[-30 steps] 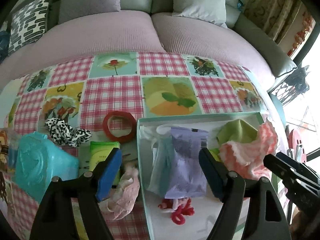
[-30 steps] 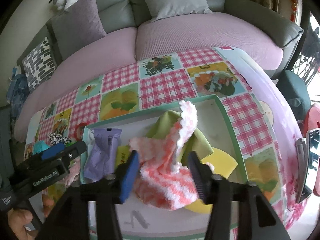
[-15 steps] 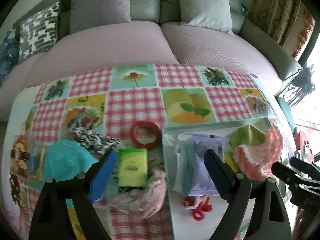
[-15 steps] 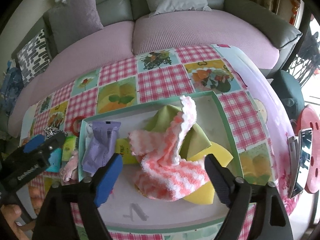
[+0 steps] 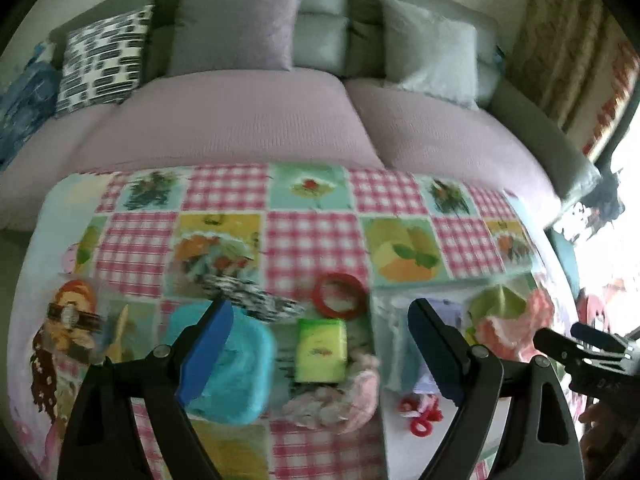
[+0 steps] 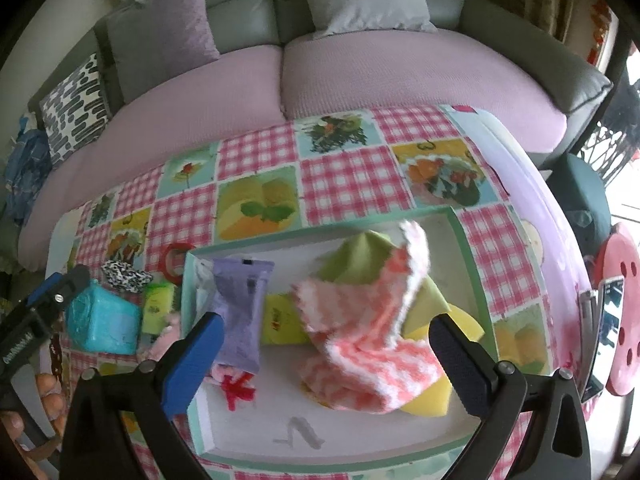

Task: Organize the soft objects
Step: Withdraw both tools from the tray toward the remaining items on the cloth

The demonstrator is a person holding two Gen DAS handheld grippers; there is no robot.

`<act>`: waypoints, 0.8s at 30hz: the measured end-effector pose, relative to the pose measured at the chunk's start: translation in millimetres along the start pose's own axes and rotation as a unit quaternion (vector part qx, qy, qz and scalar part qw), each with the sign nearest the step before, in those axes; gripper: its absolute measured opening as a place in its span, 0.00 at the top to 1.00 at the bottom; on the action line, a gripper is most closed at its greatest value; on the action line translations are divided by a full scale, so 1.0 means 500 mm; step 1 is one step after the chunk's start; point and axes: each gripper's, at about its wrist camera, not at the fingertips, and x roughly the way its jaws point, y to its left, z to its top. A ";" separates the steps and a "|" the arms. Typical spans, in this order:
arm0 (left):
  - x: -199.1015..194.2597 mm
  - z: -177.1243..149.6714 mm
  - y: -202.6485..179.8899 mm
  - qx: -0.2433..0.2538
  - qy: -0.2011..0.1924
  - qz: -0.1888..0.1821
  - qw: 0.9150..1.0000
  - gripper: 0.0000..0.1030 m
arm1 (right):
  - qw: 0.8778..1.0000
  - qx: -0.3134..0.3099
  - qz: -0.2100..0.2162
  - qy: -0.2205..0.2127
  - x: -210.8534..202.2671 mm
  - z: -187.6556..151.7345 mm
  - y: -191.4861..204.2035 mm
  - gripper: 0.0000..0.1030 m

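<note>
My right gripper [image 6: 326, 322] hovers over the white tray [image 6: 320, 233] with its jaws opening. The pink-and-white fluffy towel [image 6: 360, 332] lies below and between the pads, and neither pad presses on it. The towel rests on a green cloth [image 6: 360, 256] and a yellow sponge [image 6: 424, 398]. A purple pack [image 6: 240, 300] lies at the tray's left end. My left gripper [image 5: 319, 312] is open and empty, left of the tray. Under it lie a green tissue pack [image 5: 320, 350], a teal pouch [image 5: 236, 372] and a pink cloth [image 5: 340, 400].
A red ring [image 5: 340, 294] and a black-and-white scrunchie [image 5: 248, 296] lie on the checked tablecloth [image 5: 312, 240] behind the green pack. A small red twisted item [image 6: 236, 388] sits in the tray's near left corner. A lilac sofa [image 5: 240, 120] with cushions runs behind the table.
My right gripper's jaws spread wide off the pink towel, which stayed in the tray. My left gripper rose and moved left, from over the purple pack to over the green pack.
</note>
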 end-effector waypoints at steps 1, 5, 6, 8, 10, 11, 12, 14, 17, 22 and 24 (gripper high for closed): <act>-0.005 0.004 0.015 -0.007 -0.003 0.001 1.000 0.13 | 1.000 -0.004 0.005 -0.001 -0.002 0.004 0.012 0.00; -0.032 0.023 0.096 -0.043 -0.012 0.009 0.999 0.13 | 0.999 -0.023 0.027 -0.008 -0.008 0.017 0.072 0.00; -0.041 0.028 0.117 -0.052 -0.020 0.014 0.998 0.13 | 0.999 -0.030 0.034 -0.011 -0.010 0.021 0.093 0.00; -0.056 0.039 0.162 -0.073 -0.031 0.025 0.997 0.13 | 0.998 -0.040 0.046 -0.013 -0.011 0.026 0.127 0.00; -0.061 0.049 0.205 -0.089 -0.027 0.034 0.995 0.13 | 0.997 -0.054 0.060 -0.012 -0.011 0.030 0.166 0.00; -0.061 0.052 0.217 -0.094 -0.024 0.037 0.995 0.13 | 0.996 -0.062 0.067 -0.011 -0.009 0.032 0.186 0.00; -0.061 0.055 0.232 -0.098 -0.020 0.039 0.994 0.13 | 0.995 -0.072 0.074 -0.010 -0.008 0.035 0.210 0.00; -0.058 0.061 0.258 -0.106 -0.012 0.042 0.993 0.13 | 0.993 -0.083 0.086 -0.007 -0.004 0.041 0.242 0.00; -0.039 0.068 0.281 -0.110 0.013 0.043 0.993 0.13 | 0.991 -0.093 0.100 -0.002 0.006 0.051 0.285 0.00; 0.015 0.080 0.283 -0.095 0.050 0.033 0.994 0.13 | 0.989 -0.103 0.108 0.012 0.041 0.068 0.328 0.00; 0.040 0.082 0.278 -0.088 0.067 0.025 0.994 0.13 | 0.988 -0.110 0.103 0.021 0.063 0.073 0.339 0.00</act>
